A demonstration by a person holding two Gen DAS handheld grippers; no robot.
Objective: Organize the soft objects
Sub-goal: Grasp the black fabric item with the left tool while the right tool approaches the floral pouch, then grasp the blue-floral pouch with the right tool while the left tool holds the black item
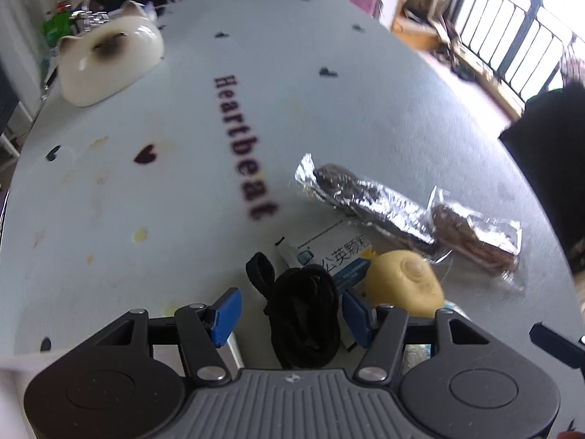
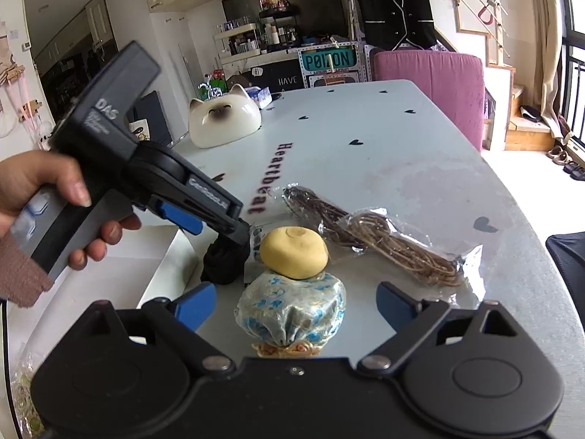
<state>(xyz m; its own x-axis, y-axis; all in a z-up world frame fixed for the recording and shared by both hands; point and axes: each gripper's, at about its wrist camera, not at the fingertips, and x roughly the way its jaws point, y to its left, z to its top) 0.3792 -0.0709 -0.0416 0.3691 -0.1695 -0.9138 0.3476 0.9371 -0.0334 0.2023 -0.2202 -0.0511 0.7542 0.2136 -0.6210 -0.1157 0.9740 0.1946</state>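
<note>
A coiled black cord bundle [image 1: 303, 314] lies on the white table [image 1: 146, 190], below and between the blue pads of my left gripper [image 1: 292, 316], which stands open with a gap on the left side. In the right wrist view a hand holds the left gripper [image 2: 243, 232] nose-down over the black bundle [image 2: 223, 259]. My right gripper [image 2: 294, 307] is open around a blue-patterned cloth pouch [image 2: 292, 314] without touching it. A yellow bun-shaped squishy [image 2: 294, 252] [image 1: 406, 285] sits against the pouch's far side.
Two wrapped cord packets, one dark [image 2: 314, 208] and one brown [image 2: 398, 245], lie to the right. A white and blue packet [image 1: 329, 252] lies under the bundle. A cat-shaped ceramic [image 2: 225, 120] stands far left. A white tray [image 2: 153, 252] sits at the left, a purple chair [image 2: 427, 84] behind.
</note>
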